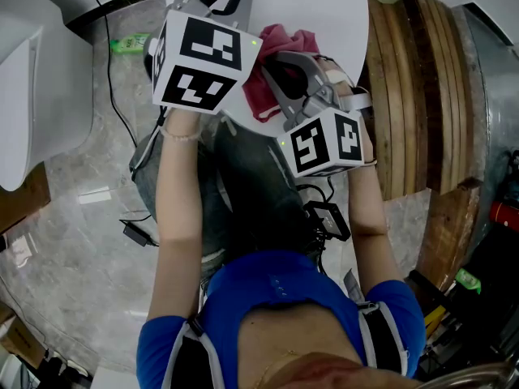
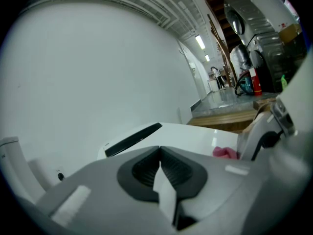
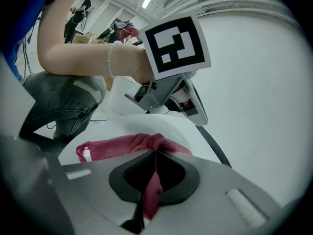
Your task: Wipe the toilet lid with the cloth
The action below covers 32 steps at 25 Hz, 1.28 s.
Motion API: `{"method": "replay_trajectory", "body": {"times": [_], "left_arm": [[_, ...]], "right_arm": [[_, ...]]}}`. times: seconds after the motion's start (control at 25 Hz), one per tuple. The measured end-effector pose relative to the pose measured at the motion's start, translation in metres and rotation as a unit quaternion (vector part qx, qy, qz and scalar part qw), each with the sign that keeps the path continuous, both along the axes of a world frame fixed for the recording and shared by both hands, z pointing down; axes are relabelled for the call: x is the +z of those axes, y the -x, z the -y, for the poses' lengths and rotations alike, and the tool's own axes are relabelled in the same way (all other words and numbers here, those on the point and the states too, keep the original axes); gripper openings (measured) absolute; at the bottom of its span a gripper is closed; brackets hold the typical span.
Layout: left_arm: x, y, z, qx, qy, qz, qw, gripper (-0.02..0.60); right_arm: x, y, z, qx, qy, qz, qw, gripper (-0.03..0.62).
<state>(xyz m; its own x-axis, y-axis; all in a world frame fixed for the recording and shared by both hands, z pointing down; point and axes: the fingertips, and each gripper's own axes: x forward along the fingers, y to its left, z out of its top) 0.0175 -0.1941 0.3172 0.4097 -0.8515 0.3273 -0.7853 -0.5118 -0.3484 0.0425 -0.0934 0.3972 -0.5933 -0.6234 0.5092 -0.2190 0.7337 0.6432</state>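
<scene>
Both my forearms reach forward over the white toilet lid (image 1: 324, 14). My right gripper (image 3: 155, 153) is clenched on the pink cloth (image 3: 122, 146), which lies bunched on the lid. My left gripper (image 2: 160, 155), beside it, is closed on nothing.

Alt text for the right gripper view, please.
The right gripper is shut on a pink cloth that lies on the white toilet lid. The left gripper, held on a bare forearm, is just beyond it.
</scene>
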Motion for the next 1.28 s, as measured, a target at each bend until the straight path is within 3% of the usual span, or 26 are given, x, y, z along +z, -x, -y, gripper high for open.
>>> {"method": "replay_trajectory", "body": {"times": [1.28], "left_arm": [[-0.007,0.007,-0.003,-0.001,-0.006,-0.006,1.0,0.003]], "right_arm": [[0.002,0.04,-0.018,-0.023,-0.015,-0.032,0.999,0.006]]}}
